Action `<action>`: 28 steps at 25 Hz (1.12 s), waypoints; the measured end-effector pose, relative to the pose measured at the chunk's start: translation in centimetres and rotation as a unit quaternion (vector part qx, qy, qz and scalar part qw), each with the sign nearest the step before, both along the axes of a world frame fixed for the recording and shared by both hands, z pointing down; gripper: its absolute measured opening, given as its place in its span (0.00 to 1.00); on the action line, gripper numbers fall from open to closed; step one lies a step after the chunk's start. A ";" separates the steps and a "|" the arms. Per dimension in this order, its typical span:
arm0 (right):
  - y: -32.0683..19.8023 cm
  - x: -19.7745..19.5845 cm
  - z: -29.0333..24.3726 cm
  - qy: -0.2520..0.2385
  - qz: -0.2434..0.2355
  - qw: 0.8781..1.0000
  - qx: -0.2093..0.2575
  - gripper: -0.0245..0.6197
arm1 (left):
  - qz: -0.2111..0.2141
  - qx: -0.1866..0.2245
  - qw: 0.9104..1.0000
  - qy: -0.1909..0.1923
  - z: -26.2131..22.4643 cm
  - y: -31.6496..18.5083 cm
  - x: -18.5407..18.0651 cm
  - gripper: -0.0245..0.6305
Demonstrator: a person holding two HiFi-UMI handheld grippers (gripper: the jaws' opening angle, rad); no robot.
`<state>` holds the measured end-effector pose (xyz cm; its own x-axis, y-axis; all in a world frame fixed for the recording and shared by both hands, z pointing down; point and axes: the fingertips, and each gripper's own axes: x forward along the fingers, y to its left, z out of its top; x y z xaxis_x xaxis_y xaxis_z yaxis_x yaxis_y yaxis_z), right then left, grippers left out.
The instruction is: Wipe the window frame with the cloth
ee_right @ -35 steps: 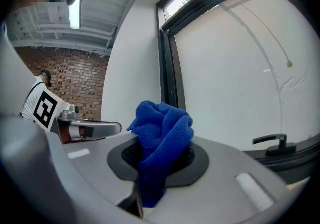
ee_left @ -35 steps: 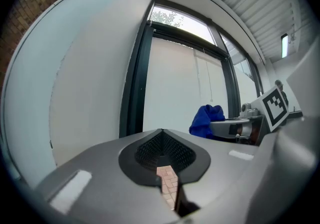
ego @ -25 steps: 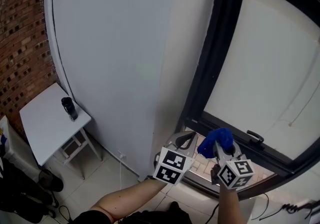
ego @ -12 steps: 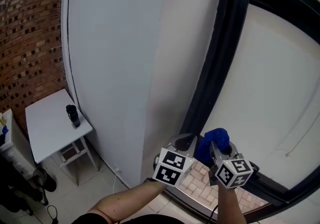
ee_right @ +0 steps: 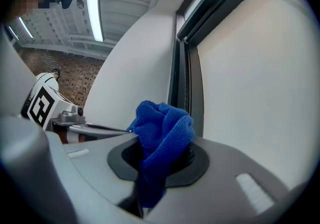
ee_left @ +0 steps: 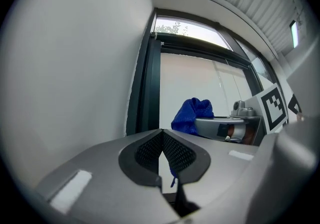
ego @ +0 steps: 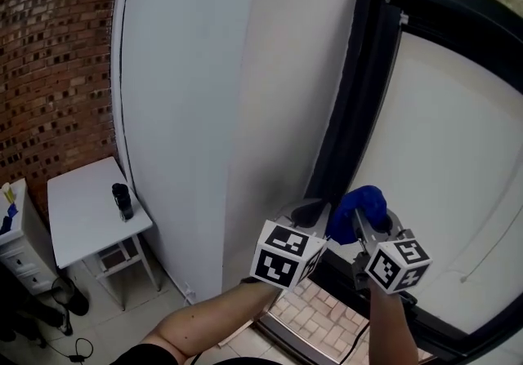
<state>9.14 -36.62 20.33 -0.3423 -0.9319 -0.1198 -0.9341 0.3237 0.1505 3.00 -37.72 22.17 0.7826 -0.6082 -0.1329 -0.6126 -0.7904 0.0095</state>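
My right tool [ee_right: 160,155] is clenched on the blue cloth [ee_right: 162,133]: the fabric is pinched between the two dark pads, a crumpled wad bulges out past the tips, and a tail hangs down behind the jaws. In the head view the cloth sits low, in front of the dark window frame [ego: 355,110], close to where the upright runs down towards the bottom corner. From the right gripper view the wad points at the frame's upright, but I cannot tell whether it touches the metal or is just short of it. My left tool [ee_left: 162,153] is clenched with nothing in it. Its ribbed pads meet at the tips, and only a thin slit is left lower down. It is just beside the right tool, on its left, with its tips near the edge where the white wall [ego: 204,94] meets the frame. Both marker cubes face up towards me. To the right of the frame, the pale pane [ego: 441,151] fills the opening. Far off to the left stands a brick wall [ego: 57,53]. Below it is a small white desk [ego: 82,212] carrying one dark upright cylinder [ego: 122,201], well apart from both tools. Under my hands I can see a strip of light brick paving [ego: 319,318].
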 end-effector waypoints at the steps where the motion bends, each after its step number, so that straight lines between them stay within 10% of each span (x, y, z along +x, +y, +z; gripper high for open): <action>1: -0.3 0.1 -0.7 0.003 0.001 1.000 0.002 0.16 | 0.001 0.002 1.000 0.000 -0.8 -0.2 0.3 0.03; 28: -1.4 -0.6 -18.3 0.063 -0.018 0.995 0.079 0.16 | -0.011 0.061 0.998 0.029 -15.1 -3.0 1.0 0.03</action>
<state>8.55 -38.00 2.04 -0.3958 -0.8922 -0.2176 -0.8931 0.3188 0.3173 4.04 -40.74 7.04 0.7583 -0.6014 -0.2515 -0.6306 -0.7745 -0.0497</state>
